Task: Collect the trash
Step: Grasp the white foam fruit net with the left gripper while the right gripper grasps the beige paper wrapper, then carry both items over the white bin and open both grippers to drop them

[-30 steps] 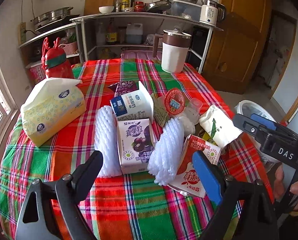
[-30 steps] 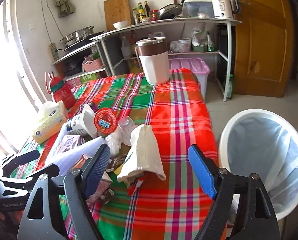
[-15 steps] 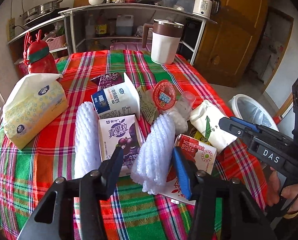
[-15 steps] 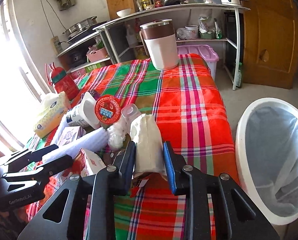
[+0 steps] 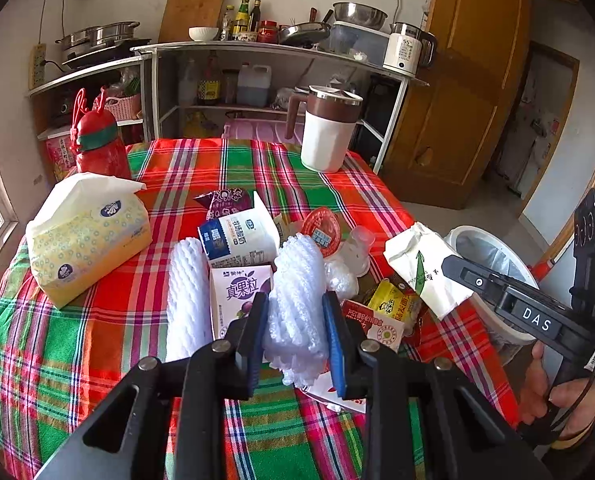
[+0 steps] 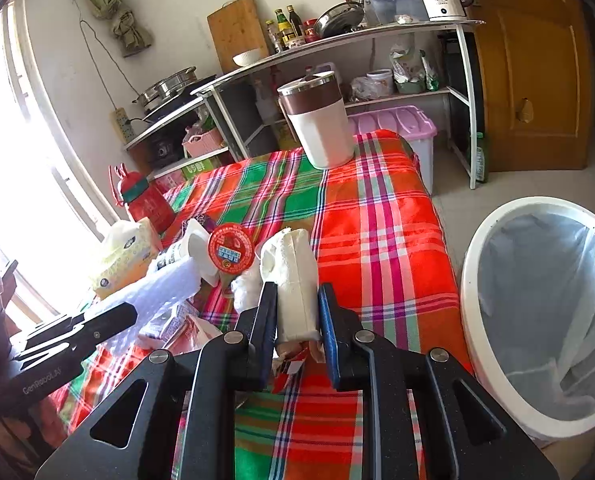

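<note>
Both grabs are on at once here. The left hand-held gripper [image 5: 295, 322] is clenched around a white foam net sleeve [image 5: 297, 292], pads pressing into its sides, with the sleeve bulging out past the fingertips and seemingly clear of the cloth at its near end. The right hand-held gripper [image 6: 297, 312] has just been closing, and its pads now pinch a white paper packet [image 6: 293, 280], held up off the checked cloth of the worktop [image 6: 377, 240].

The rest of the rubbish sits in a heap mid-worktop: a second foam sleeve [image 5: 187, 296], a purple juice carton [image 5: 239, 292], a blue-and-white milk carton [image 5: 237, 236], a red-lidded cup [image 5: 321, 230] and some wrappers. The bin [image 6: 537, 320], lined with a bag, stands on the floor just off the worktop's right edge.

To do this well, I'd say lift first, then travel. The foam is soft and springy, so a firm squeeze matters or it may slide out; watch its loose end doesn't drag the juice carton just beside it. The packet is the nearer load to the bin, so it should go over the rim first, let go only once it's well inside the ring. The left load has to cross the heap, so carry it high and keep both tools from crossing paths.
</note>
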Action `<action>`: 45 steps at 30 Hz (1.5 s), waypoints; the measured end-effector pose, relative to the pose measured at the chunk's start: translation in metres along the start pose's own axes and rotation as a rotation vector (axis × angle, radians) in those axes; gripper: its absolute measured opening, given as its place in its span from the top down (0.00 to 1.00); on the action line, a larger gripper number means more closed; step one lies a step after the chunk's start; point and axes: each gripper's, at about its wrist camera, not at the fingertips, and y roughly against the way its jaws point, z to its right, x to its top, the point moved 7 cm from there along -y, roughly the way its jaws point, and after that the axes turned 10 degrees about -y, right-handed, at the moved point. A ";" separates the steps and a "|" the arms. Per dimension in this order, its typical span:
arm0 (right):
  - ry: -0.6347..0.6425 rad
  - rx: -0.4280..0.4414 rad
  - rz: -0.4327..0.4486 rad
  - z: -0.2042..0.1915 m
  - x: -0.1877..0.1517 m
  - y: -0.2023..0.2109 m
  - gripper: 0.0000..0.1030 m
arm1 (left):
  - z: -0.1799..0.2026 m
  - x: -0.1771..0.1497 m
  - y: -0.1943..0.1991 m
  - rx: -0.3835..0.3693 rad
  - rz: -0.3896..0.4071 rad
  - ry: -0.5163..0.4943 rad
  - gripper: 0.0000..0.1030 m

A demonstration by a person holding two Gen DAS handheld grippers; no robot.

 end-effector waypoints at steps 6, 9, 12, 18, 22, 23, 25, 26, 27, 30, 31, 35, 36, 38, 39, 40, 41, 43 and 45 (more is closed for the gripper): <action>-0.027 0.056 0.032 0.003 0.011 0.017 0.79 | 0.007 0.018 0.016 -0.007 0.058 0.001 0.72; -0.061 0.054 0.072 0.016 0.020 0.033 0.79 | 0.024 0.027 0.019 -0.033 0.078 -0.027 0.72; -0.085 0.033 0.116 0.034 0.029 0.053 0.79 | 0.049 0.038 0.015 -0.078 0.087 -0.052 0.72; -0.153 -0.090 0.168 0.098 0.042 0.088 0.79 | 0.123 0.062 -0.006 -0.216 0.099 -0.114 0.72; -0.181 -0.173 0.184 0.138 0.045 0.105 0.79 | 0.176 0.070 -0.025 -0.302 0.083 -0.173 0.72; -0.186 -0.189 0.183 0.147 0.045 0.107 0.79 | 0.187 0.070 -0.031 -0.322 0.069 -0.177 0.72; -0.199 -0.225 0.177 0.164 0.045 0.111 0.79 | 0.209 0.071 -0.044 -0.337 0.044 -0.205 0.72; -0.201 -0.243 0.177 0.172 0.045 0.112 0.79 | 0.218 0.068 -0.051 -0.343 0.023 -0.215 0.72; -0.202 -0.259 0.172 0.178 0.045 0.113 0.79 | 0.226 0.066 -0.058 -0.357 0.001 -0.217 0.72; -0.214 -0.303 0.145 0.200 0.041 0.109 0.79 | 0.245 0.060 -0.075 -0.380 -0.054 -0.231 0.72; -0.213 -0.323 0.131 0.207 0.040 0.107 0.79 | 0.253 0.057 -0.079 -0.374 -0.067 -0.245 0.72; -0.205 -0.363 0.093 0.222 0.033 0.099 0.78 | 0.267 0.048 -0.090 -0.373 -0.105 -0.266 0.72; -0.200 -0.368 0.084 0.224 0.032 0.095 0.77 | 0.268 0.047 -0.093 -0.365 -0.114 -0.268 0.72; -0.198 -0.380 0.066 0.228 0.031 0.090 0.73 | 0.269 0.042 -0.096 -0.354 -0.132 -0.272 0.71; -0.200 -0.385 0.062 0.230 0.029 0.089 0.73 | 0.268 0.040 -0.098 -0.361 -0.143 -0.269 0.70; -0.200 -0.386 0.058 0.231 0.029 0.089 0.72 | 0.269 0.039 -0.099 -0.369 -0.148 -0.269 0.66; -0.200 -0.385 0.054 0.231 0.028 0.088 0.70 | 0.268 0.038 -0.101 -0.366 -0.150 -0.270 0.57; -0.200 -0.390 0.051 0.231 0.026 0.088 0.67 | 0.266 0.038 -0.099 -0.348 -0.144 -0.277 0.50; -0.199 -0.399 0.057 0.231 0.025 0.089 0.57 | 0.262 0.039 -0.097 -0.344 -0.133 -0.269 0.46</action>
